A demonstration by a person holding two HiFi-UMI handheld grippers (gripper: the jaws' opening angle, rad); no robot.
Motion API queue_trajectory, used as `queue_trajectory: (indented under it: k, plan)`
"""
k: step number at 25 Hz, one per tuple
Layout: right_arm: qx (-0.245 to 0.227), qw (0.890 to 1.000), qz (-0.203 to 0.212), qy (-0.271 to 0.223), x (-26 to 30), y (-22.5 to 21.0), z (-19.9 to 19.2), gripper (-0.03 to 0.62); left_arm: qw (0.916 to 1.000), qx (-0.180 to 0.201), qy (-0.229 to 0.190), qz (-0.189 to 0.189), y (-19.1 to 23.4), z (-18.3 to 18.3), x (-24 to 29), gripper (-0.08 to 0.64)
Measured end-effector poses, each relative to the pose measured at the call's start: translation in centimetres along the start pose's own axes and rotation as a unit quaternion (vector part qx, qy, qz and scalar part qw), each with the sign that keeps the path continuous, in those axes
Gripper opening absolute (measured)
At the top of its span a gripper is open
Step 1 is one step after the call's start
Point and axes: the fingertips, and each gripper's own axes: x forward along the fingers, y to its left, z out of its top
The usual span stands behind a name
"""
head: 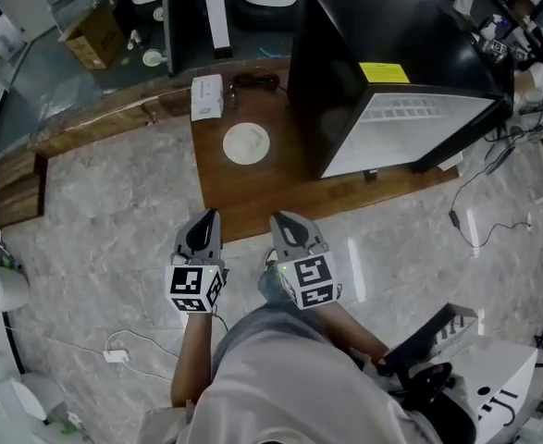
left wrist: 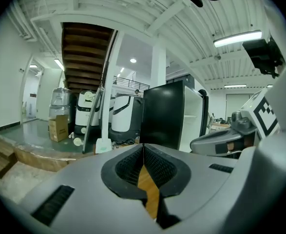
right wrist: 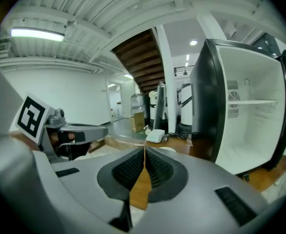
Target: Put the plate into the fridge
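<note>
Wooden platform (head: 252,197): plate (head: 246,143) clear of edges | fridge (head: 391,35) open | left tongs (head: 211,215), right tongs (head: 277,217) together, empty

White plate (head: 246,143) on a brown wooden platform (head: 252,192), beside a black fridge (head: 345,54) with white interior

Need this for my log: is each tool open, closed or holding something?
Left tool: closed, holding nothing.
Right tool: closed, holding nothing.

Yellow label (head: 383,72) on fridge (head: 364,26), print unreadable
</note>
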Motion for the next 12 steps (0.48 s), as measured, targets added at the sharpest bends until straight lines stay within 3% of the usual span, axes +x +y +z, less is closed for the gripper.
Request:
queue_trajectory:
  k: [6, 12]
  plan:
    - [0.088, 0.994, -0.07, 0.0, 8.8, -10.4, 1.2, 0.018, 0.9984, -0.001, 0.043, -0.035, 4.1, 0.2, 12.4, 0.021]
    - [0.142, 0.983, -0.113, 0.009, 15.6, -15.7, -0.9, 0.018, 0.9919, 0.019, 0.103, -0.072, 10.2, -3.3, 23.0, 0.021]
